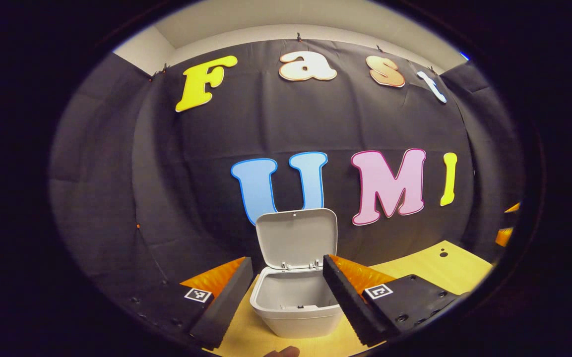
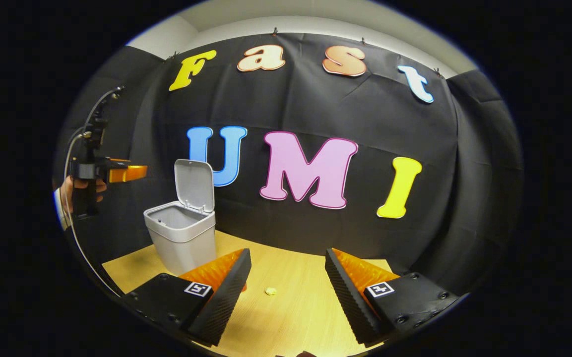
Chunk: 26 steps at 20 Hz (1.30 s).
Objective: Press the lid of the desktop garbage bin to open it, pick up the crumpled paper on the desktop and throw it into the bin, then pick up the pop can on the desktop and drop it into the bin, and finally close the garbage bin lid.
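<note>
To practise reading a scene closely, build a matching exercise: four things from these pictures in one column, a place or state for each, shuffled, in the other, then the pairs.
Things:
1. bin lid
2. garbage bin
3. left tool
4. small yellowish scrap

States or places:
A. lying on the desktop between the right tool fingers
B. raised upright at the hinge
C. open, fingers either side of the bin
D. standing open, inside looks empty

Pairs: 1-B, 2-D, 3-C, 4-A

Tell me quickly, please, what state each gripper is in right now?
Left gripper: open, holding nothing, fingers apart in front of the open bin.
Right gripper: open, holding nothing, above the table.
</note>
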{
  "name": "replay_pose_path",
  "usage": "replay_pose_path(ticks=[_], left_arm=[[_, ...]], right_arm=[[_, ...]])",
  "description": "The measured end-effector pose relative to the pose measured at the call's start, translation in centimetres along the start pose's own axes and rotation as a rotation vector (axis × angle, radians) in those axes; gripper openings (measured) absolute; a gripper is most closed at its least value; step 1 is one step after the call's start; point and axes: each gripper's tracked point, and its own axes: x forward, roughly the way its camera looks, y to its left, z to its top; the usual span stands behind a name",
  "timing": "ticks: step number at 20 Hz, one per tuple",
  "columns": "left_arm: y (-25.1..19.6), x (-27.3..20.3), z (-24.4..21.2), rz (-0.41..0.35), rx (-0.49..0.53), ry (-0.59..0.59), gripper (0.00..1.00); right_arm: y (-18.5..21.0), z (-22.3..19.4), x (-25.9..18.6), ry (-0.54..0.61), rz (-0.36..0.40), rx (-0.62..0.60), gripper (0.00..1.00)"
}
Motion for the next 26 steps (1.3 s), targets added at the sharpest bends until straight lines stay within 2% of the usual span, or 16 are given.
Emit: replay_pose_path(ticks=[5, 9, 14, 21, 24, 26], left_arm=[[-1.1, -6.1, 0.8, -0.006, -0.033, -0.026, 0.96], [-1.7, -9.9, 1.3, 0.06, -0.022, -0.023, 0.95], [-2.1, -13.5, 2.2, 0.21, 0.008, 0.007, 0.95], [-4.4, -18.8, 2.4, 0.473, 0.005, 0.064, 0.96], [-6.3, -20.3, 2.7, 0.516, 0.004, 0.074, 0.96], [-7.4, -20.4, 2.3, 0.52, 0.008, 0.093, 0.96]], right_arm=[[0.6, -2.4, 5.5, 0.036, 0.075, -0.027, 0.97], [0.9, -7.3, 11.7, 0.146, 0.153, -0.009, 0.97], [1.9, -16.9, 19.1, 0.35, 0.227, -0.019, 0.97], [4.1, -28.2, 24.6, 0.499, 0.322, 0.025, 0.98], [4.4, -31.5, 25.1, 0.555, 0.339, 0.027, 0.98], [4.2, -32.6, 25.7, 0.57, 0.319, 0.047, 0.98]])
